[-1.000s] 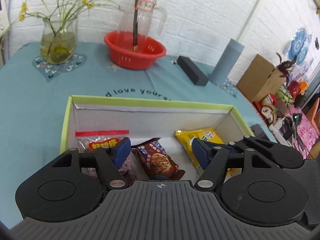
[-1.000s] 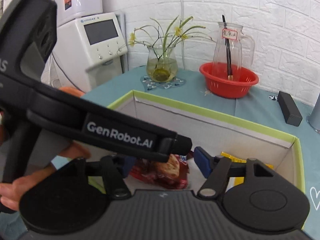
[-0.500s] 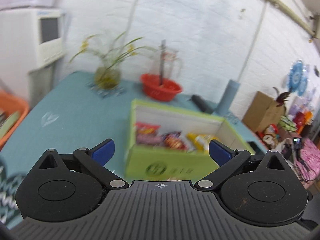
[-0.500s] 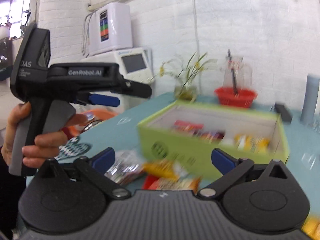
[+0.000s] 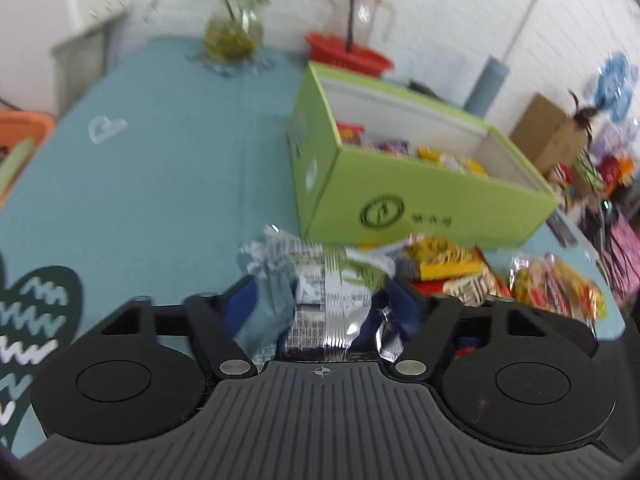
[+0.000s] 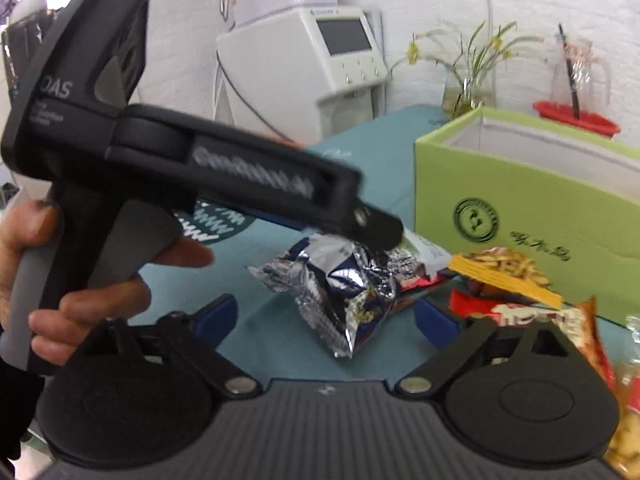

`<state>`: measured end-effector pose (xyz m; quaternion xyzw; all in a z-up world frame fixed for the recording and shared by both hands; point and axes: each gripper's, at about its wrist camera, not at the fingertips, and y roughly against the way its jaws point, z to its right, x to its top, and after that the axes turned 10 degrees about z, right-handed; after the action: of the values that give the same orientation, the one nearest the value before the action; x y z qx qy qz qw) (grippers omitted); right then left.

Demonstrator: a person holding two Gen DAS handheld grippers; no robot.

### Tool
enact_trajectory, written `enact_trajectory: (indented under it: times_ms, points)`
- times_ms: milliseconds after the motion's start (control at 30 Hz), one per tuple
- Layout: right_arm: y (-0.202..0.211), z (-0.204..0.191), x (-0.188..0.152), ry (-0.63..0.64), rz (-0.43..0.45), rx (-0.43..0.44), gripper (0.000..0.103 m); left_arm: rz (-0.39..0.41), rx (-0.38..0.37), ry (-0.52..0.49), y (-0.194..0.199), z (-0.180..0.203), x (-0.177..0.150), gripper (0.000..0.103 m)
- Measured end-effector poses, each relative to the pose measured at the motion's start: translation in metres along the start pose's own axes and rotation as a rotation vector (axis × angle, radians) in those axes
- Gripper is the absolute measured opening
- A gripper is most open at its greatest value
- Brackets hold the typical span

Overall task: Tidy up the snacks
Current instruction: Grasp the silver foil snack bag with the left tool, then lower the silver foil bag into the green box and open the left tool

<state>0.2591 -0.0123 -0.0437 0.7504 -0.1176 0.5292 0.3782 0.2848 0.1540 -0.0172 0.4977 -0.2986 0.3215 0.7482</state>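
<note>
A crinkled silver and blue snack bag lies on the teal tablecloth in front of the green box. My left gripper has its blue pads on both sides of the bag and is closed on it. The same bag shows in the right wrist view, under the tip of the left gripper. My right gripper is open and empty, close behind the bag. More snack packets lie by the box's front wall. Several packets lie inside the box.
A red basket with a glass pitcher and a flower vase stand at the back of the table. A grey cylinder stands behind the box. A white machine is left of the table.
Both grippers left the box, pulled back and came down to the snack pile in front of it. My left gripper went from open to closed around the silver bag.
</note>
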Motion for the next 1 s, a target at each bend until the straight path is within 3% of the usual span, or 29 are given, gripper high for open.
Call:
enact_trajectory:
  times_ms: [133, 267, 333, 433, 500, 567, 633, 700, 733, 767, 800, 833, 1000]
  points:
    - [0.011, -0.008, -0.007, 0.005, 0.003, 0.007, 0.075, 0.009, -0.012, 0.000, 0.017, 0.006, -0.015, 0.045]
    - [0.047, -0.019, -0.030, 0.006, 0.000, 0.035, 0.076, 0.018, -0.010, -0.018, 0.046, 0.031, -0.051, 0.048]
    - [0.066, -0.025, -0.044, 0.024, -0.004, 0.015, 0.081, -0.004, -0.023, -0.003, 0.057, 0.044, -0.069, 0.050]
    - [0.088, -0.026, -0.058, 0.003, 0.010, -0.021, 0.092, -0.029, -0.021, 0.030, 0.062, 0.056, -0.091, 0.061]
    - [0.096, -0.023, -0.062, -0.018, 0.017, -0.040, 0.092, 0.002, 0.016, 0.010, 0.067, 0.062, -0.091, 0.062]
    - [0.098, -0.020, -0.060, -0.023, 0.024, -0.042, 0.093, 0.029, 0.020, 0.000, 0.071, 0.062, -0.083, 0.074]
    - [0.098, -0.019, -0.059, -0.023, 0.032, -0.034, 0.093, 0.029, 0.007, 0.016, 0.071, 0.056, -0.077, 0.077]
    - [0.094, -0.019, -0.060, -0.027, 0.036, -0.021, 0.093, 0.005, -0.013, 0.037, 0.066, 0.051, -0.076, 0.075]
    - [0.091, -0.019, -0.062, -0.035, 0.032, -0.014, 0.090, -0.019, -0.023, 0.053, 0.062, 0.047, -0.077, 0.065]
    - [0.086, -0.020, -0.062, -0.039, 0.026, -0.003, 0.083, -0.048, -0.040, 0.075, 0.057, 0.045, -0.081, 0.053]
    - [0.084, -0.021, -0.062, -0.026, 0.030, -0.002, 0.080, -0.025, -0.034, 0.083, 0.060, 0.045, -0.083, 0.050]
    - [0.084, -0.023, -0.059, -0.014, 0.030, -0.003, 0.069, -0.021, -0.025, 0.090, 0.062, 0.045, -0.082, 0.046]
    - [0.097, -0.024, -0.038, 0.049, 0.091, -0.017, 0.067, 0.049, -0.060, 0.053, 0.076, 0.058, -0.056, 0.046]
